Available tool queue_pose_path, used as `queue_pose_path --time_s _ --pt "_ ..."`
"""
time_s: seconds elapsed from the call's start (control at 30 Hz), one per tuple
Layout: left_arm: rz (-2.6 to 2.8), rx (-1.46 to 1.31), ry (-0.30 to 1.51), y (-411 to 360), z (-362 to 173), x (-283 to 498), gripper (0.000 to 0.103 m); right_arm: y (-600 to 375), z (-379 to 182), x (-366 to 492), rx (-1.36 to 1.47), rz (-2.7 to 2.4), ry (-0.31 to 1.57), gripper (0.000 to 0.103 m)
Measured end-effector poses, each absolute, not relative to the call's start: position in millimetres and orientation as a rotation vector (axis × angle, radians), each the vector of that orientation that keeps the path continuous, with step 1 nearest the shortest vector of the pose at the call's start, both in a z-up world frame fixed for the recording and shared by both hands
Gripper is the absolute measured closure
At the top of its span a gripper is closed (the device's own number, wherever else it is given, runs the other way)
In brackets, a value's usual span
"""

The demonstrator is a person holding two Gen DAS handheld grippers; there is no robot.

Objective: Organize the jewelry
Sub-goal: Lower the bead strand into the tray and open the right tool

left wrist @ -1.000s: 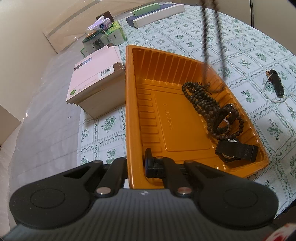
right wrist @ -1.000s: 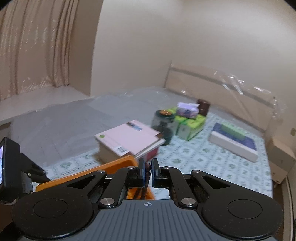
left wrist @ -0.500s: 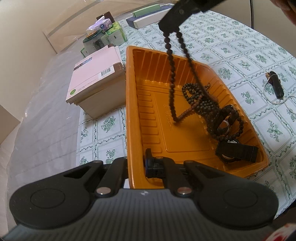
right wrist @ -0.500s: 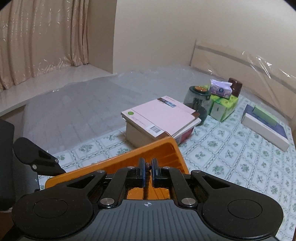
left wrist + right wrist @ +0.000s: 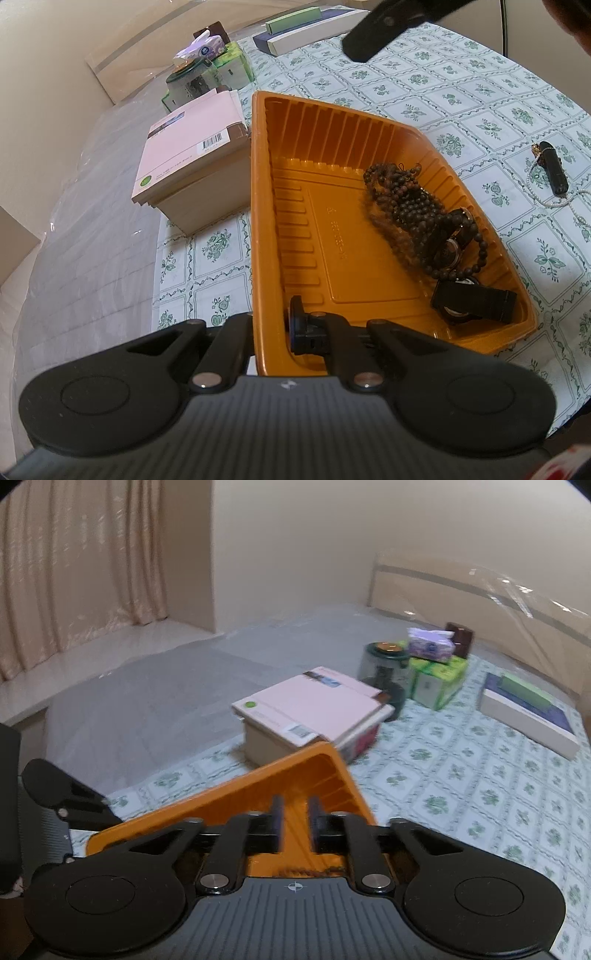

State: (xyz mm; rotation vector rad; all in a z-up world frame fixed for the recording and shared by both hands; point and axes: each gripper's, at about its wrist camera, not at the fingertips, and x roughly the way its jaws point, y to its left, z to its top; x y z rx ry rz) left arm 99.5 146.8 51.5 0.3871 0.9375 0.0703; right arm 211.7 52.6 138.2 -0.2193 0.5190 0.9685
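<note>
The left half of the ribbed orange plastic tray (image 5: 317, 236) lies bare, open floor for my jaws to drop into. Its right side is crowded: a heap of dark wooden beads (image 5: 402, 206) and two black watches (image 5: 472, 302) against the right wall. Left of the tray, a pink-covered stack of books (image 5: 192, 155) blocks passage just beside the rim. To the right, the green-patterned cloth (image 5: 480, 122) lies free, except for a black cylinder (image 5: 553, 168) with its pearl string.

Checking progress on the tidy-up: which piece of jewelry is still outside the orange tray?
The pearl strand, lying on the tablecloth beside a small black cylinder. The dark bead necklace and both watches lie inside the orange tray.
</note>
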Motion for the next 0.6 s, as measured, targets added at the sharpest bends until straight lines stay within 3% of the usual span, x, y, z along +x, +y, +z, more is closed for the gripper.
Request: queue_pose_path --time_s 0.07,0.6 --pt "0.070 0.386 0.936 146.9 51.1 99.0 0.100 35.9 137.4 211.9 -0.176 0.950 0.512 0.049" --pt "0.077 0.389 0.941 144.9 52.6 98.0 0.100 -129.9 54.6 190.3 0.068 0.591 0.670 0.049"
